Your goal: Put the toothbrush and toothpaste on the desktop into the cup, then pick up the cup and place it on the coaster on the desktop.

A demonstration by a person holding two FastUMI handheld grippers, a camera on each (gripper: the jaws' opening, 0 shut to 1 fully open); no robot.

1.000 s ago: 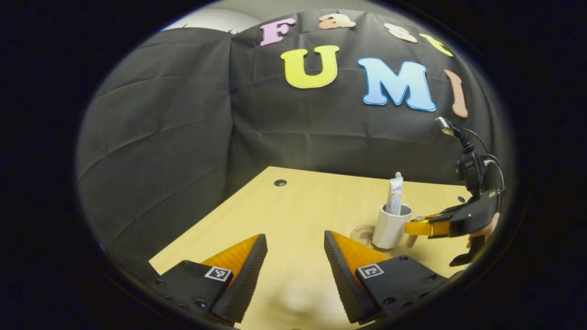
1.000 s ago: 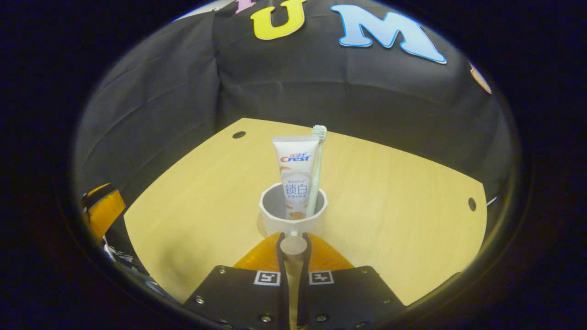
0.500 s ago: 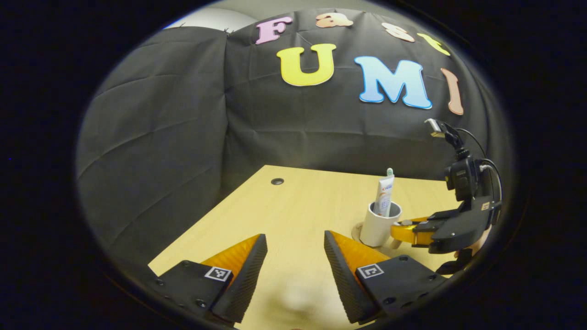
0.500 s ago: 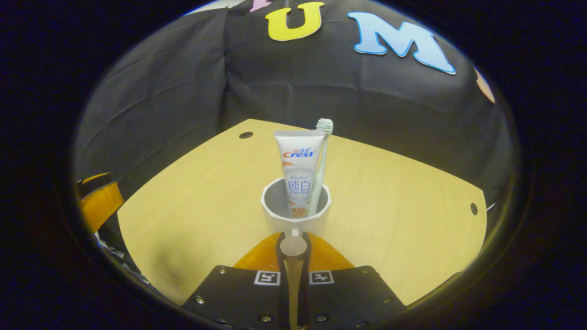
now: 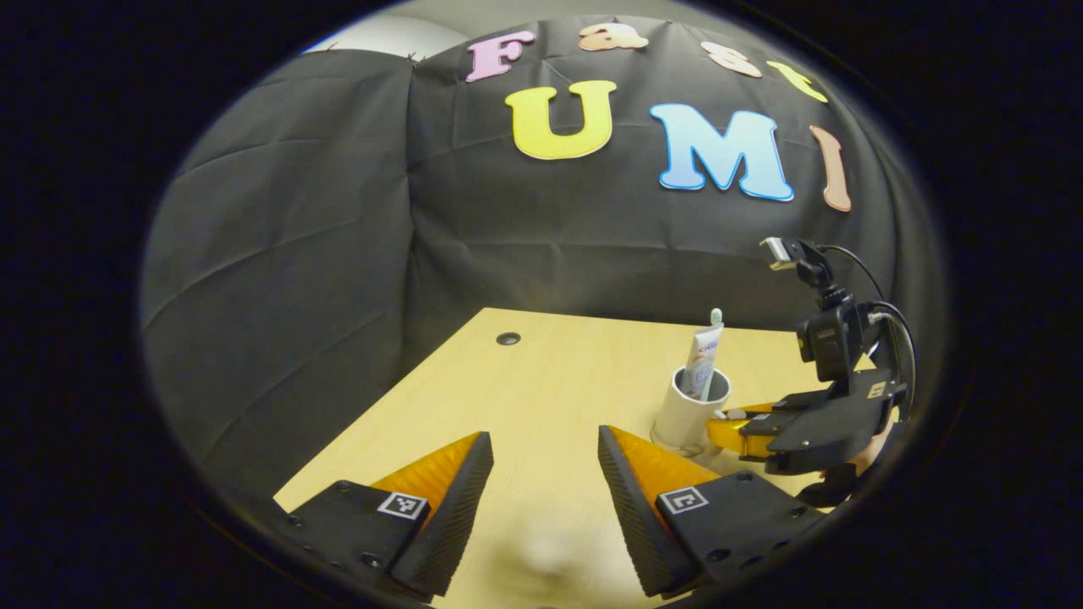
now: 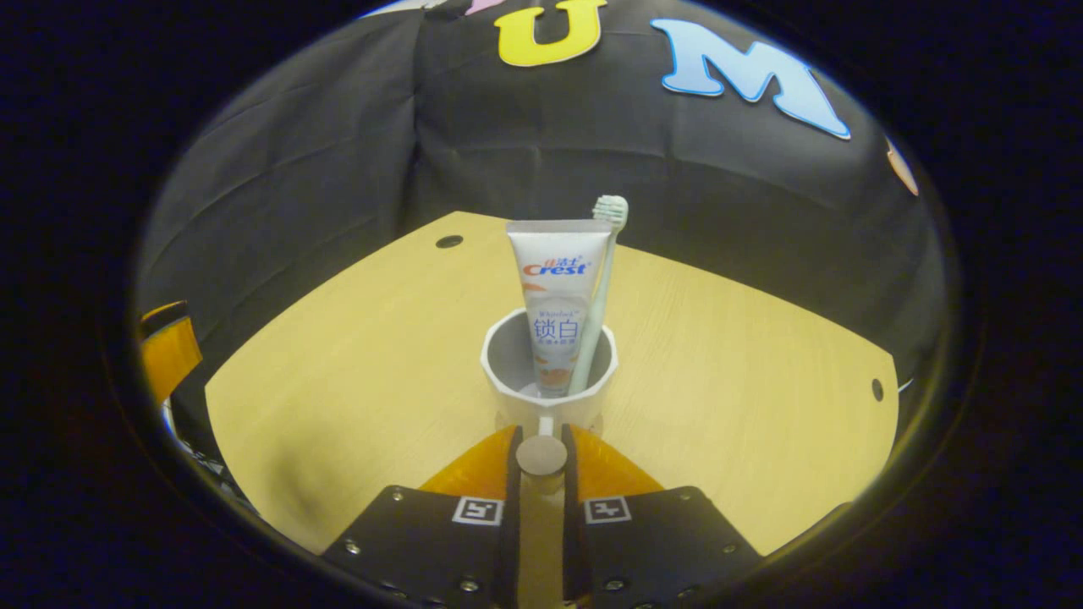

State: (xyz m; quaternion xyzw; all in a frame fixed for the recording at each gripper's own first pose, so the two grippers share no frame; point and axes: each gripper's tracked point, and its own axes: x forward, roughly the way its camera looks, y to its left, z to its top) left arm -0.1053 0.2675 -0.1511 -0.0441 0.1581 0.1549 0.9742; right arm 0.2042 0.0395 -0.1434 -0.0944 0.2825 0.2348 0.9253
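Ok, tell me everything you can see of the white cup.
The white cup is a plain, matte, faceted tumbler that looks ceramic or plastic, standing upright on the wooden desktop. It has a side handle, and the right hand-held gripper is shut on it, one finger either side. The toothpaste and toothbrush stand inside, leaning on the rim. In the left gripper view the cup sits over the coaster, whose edge peeks out at its base.

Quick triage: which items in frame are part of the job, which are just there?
Job:
- cup, handle pinched by the right tongs
- toothpaste, standing in the cup
- toothbrush, in the cup beside it
- coaster, edge peeking out under the cup

Not in play:
- left tongs, open, holding nothing
- desktop holes
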